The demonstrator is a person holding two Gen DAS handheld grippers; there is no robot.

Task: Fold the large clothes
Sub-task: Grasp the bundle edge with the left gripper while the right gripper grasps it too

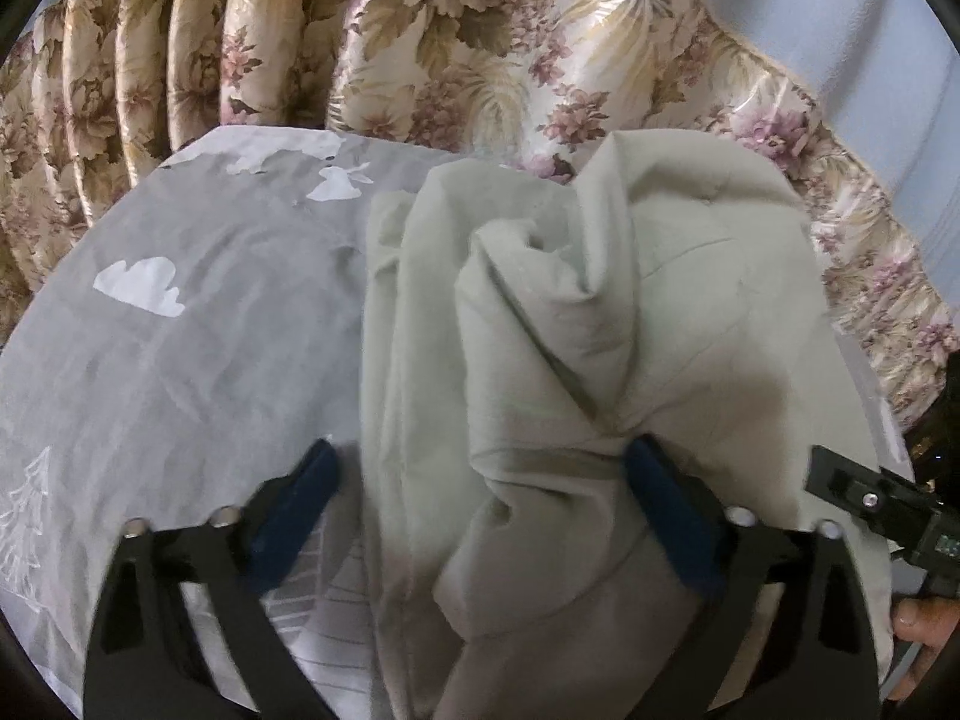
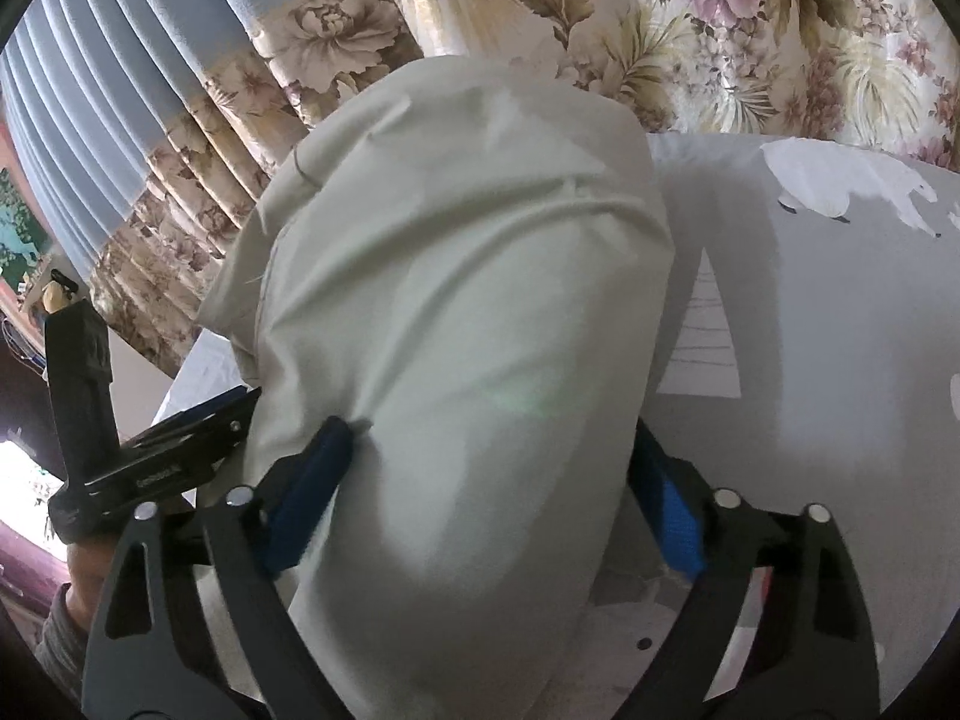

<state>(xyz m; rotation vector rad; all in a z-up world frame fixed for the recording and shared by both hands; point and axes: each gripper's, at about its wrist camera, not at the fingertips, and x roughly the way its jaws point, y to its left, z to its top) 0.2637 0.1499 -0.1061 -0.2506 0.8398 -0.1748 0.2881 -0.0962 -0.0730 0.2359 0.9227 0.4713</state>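
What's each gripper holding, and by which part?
Left gripper: nothing; pale green garment only touches one pad. Right gripper: bunched garment fills jaws, firm hold unclear.

I see a bed under a grey sheet [image 1: 198, 324] printed with white clouds and trees; a bunched pale green garment [image 1: 600, 312] lies right of centre.

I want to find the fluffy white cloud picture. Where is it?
In the left wrist view, the white cloud is printed on the grey sheet, on the picture's left, left of the pale green garment.
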